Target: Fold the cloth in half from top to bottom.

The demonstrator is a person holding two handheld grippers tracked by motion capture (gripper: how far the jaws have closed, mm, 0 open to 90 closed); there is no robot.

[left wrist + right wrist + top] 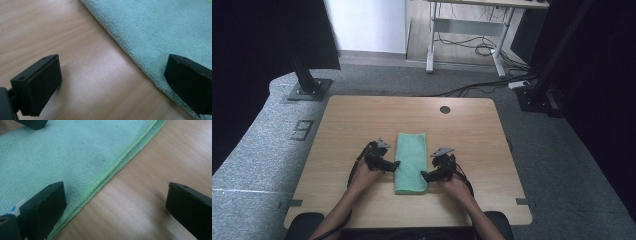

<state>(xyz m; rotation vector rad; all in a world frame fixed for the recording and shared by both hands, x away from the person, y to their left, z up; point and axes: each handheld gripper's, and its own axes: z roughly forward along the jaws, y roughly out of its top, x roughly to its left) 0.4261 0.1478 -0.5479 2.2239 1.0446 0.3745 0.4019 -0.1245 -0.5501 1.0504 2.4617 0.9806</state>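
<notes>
A folded green towel point(411, 162) lies lengthwise on the wooden desk point(347, 125), a little nearer the person's edge than the middle. The left hand-held gripper point(395, 165) sits at the towel's left edge, its jaws spread wide; in the left gripper view one jaw rests over the towel point(160, 30) and the other over bare desk point(75, 75). The right hand-held gripper point(425, 176) sits at the towel's right edge near its close corner, jaws likewise wide apart, straddling the stitched hem of the towel point(62, 157) in the right gripper view. Neither grips anything.
</notes>
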